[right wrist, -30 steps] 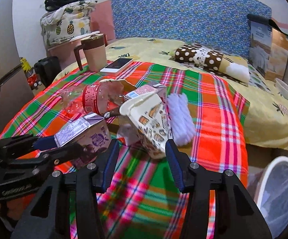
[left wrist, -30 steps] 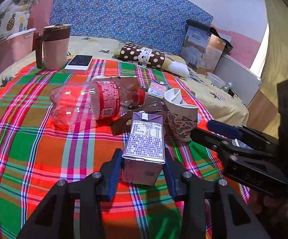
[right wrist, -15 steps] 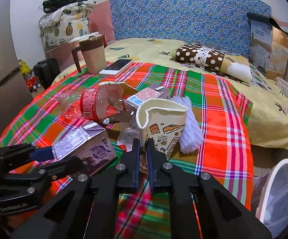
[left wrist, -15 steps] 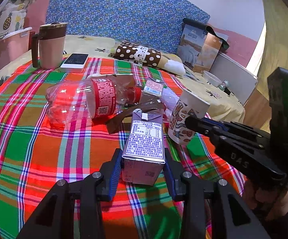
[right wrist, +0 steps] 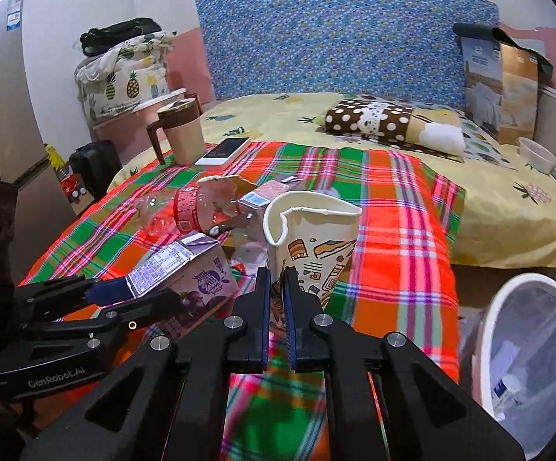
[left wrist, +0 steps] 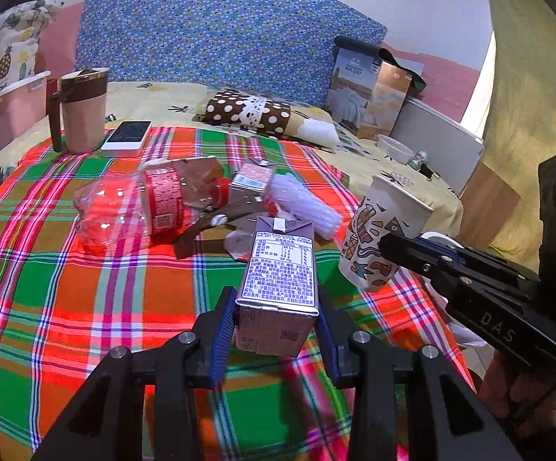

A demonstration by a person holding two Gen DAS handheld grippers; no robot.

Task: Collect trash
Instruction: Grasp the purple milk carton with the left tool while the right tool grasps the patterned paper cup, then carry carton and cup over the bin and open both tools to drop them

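Observation:
My left gripper is shut on a purple drink carton, held just above the plaid cloth; the carton also shows in the right wrist view. My right gripper is shut on the crushed wall of a patterned paper cup, lifted off the cloth; the cup shows in the left wrist view. A crushed red-label plastic bottle, a small pink carton, a white fluffy item and a brown wrapper lie on the cloth.
A white-rimmed trash bin with a clear liner stands on the floor right of the bed. A pink mug and a phone sit at the cloth's far left. A polka-dot pillow and a box lie behind.
My right gripper closed on the paper cup and lifted it up and to the right. My left gripper kept its hold on the purple carton and raised it slightly.

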